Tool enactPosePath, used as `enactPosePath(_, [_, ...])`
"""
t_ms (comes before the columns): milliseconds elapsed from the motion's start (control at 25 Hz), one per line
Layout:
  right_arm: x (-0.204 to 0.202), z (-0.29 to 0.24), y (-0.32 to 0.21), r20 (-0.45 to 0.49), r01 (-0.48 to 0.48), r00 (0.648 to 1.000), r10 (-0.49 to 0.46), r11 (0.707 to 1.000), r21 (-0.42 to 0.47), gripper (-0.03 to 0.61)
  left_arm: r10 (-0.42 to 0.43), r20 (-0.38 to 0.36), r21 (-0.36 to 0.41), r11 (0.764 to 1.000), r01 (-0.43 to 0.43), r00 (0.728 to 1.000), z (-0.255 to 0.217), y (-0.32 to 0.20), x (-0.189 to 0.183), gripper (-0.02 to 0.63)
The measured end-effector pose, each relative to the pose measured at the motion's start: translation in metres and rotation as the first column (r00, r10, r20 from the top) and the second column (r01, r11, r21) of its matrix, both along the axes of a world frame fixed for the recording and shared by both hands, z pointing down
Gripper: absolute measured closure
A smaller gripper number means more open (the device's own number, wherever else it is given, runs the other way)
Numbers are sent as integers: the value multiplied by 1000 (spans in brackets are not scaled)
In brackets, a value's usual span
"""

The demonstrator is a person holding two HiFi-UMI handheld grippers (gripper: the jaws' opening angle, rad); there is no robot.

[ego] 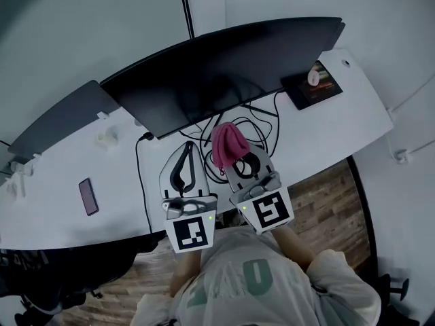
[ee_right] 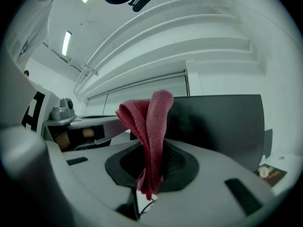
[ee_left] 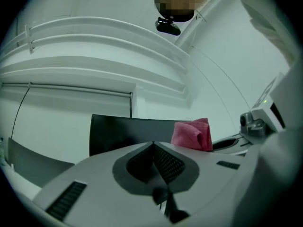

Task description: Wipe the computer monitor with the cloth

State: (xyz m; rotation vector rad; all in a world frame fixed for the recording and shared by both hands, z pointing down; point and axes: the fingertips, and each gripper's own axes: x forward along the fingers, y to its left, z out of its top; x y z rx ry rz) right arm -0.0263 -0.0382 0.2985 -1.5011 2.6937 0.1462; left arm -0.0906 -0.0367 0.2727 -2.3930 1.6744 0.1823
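The head view looks steeply down on a long white counter (ego: 333, 138) that carries a wide, black, slightly curved computer monitor (ego: 224, 66) across the upper middle of the frame. Just below the monitor's lower edge, near the centre, the right tongs (ego: 237, 159) pinch a pink, fine-ribbed cloth (ego: 226, 143). The cloth bunches up above the tips, close to the screen; whether it touches the screen cannot be told. In the right gripper view the two jaws are closed on the cloth, with a fold standing upright out of them, a short tail hanging below, and the dark monitor right behind. The left tongs (ego: 186, 148) sit just to the left of the right tongs, also near the monitor's lower edge. In the left gripper view their jaws are pressed together with nothing between them, and the cloth shows at the right of that frame. A tangle of thin black cables (ego: 262, 124) lies on the counter around the tips of both tongs. A slim dark phone (ego: 88, 196) lies at the lower left, well apart from the tongs. A flat dark card (ego: 326, 87) rests at the upper right, beside the monitor's end. A second dark screen (ego: 61, 117) stands at the left.
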Motion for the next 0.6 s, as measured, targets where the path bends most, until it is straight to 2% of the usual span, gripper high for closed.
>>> enactPosePath(320, [-43, 9, -18, -12, 94, 995, -94, 996, -11, 522, -112, -10, -12, 994, 112, 994, 11, -13, -48, 598])
enactPosePath(600, [-84, 54, -40, -27, 152, 987, -156, 982, -114, 522, -196, 12, -86, 977, 196, 981, 45, -23, -89, 598])
